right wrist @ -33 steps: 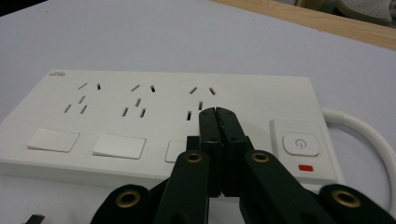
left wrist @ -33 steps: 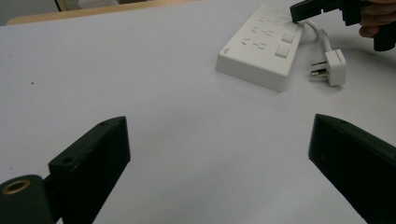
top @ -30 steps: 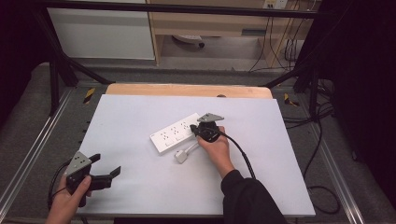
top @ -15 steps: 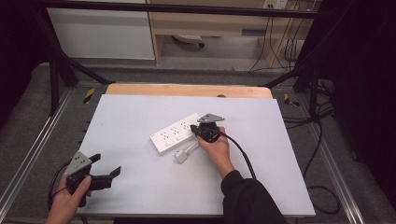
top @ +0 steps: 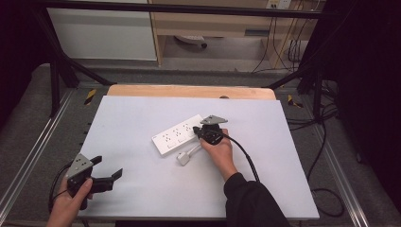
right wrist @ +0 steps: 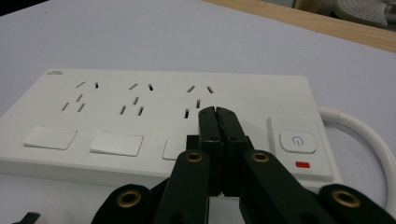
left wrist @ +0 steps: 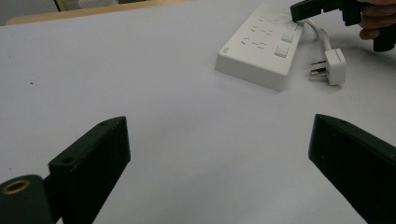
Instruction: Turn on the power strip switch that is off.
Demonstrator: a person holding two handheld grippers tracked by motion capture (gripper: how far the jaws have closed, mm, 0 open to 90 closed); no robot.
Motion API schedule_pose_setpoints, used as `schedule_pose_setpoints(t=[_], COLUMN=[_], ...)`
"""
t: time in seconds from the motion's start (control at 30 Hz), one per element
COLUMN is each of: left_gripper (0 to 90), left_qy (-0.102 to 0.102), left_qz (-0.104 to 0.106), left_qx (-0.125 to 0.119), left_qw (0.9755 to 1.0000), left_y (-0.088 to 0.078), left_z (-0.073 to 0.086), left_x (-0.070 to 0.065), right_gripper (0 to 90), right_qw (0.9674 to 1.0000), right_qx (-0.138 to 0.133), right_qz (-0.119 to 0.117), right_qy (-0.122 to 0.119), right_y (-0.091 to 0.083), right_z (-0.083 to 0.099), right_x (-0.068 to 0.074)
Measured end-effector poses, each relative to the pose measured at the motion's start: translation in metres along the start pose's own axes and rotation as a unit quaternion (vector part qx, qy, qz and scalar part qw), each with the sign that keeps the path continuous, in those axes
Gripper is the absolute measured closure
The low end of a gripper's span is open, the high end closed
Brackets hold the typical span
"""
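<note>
1. White power strip [top: 182,135] lies mid-surface [top: 283,189] in the high view, its plug [top: 183,159] loose beside it; my right tongs [top: 196,132] rest at its near end.
2. Left gripper view: my left tongs [left wrist: 219,154] gape wide, released, well apart from the strip.
3. Right gripper view: right tongs clenched on nothing, tips over a rocker switch [right wrist: 173,149]. I judge I'm pressing it; next needs a straight downward push.

White table [top: 142,113]: white power strip [top: 177,135] mid-table, its plug [top: 183,159] lying just beside.
</note>
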State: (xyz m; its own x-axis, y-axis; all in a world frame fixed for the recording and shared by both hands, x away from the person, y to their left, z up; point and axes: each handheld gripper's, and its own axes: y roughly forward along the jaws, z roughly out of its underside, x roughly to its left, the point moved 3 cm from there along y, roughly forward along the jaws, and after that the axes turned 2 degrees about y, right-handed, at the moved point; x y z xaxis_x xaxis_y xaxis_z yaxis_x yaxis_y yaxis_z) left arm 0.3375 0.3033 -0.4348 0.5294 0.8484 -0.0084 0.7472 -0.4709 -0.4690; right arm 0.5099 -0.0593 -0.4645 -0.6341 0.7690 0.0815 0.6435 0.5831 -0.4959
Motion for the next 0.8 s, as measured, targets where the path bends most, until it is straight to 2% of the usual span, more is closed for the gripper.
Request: schedule_pose_setpoints(t=[0.23,0.8], left_gripper=[5.5,5.5], left_qy=[0.0,0.0], left_qz=[0.0,0.0], left_qx=[0.0,0.0], left_qw=[1.0,1.0], left_y=[0.0,-0.0002], left_z=[0.0,0.0001], left_x=[-0.0001,0.0005], right_gripper=[90.0,90.0], right_qw=[1.0,1.0], right_qx=[-0.001,0.001], right_qz=[0.001,0.002], right_qy=[0.008,0.004], right_y=[0.0006,0.0007], right_z=[0.003,0.002], right_x=[-0.0011,-0.001])
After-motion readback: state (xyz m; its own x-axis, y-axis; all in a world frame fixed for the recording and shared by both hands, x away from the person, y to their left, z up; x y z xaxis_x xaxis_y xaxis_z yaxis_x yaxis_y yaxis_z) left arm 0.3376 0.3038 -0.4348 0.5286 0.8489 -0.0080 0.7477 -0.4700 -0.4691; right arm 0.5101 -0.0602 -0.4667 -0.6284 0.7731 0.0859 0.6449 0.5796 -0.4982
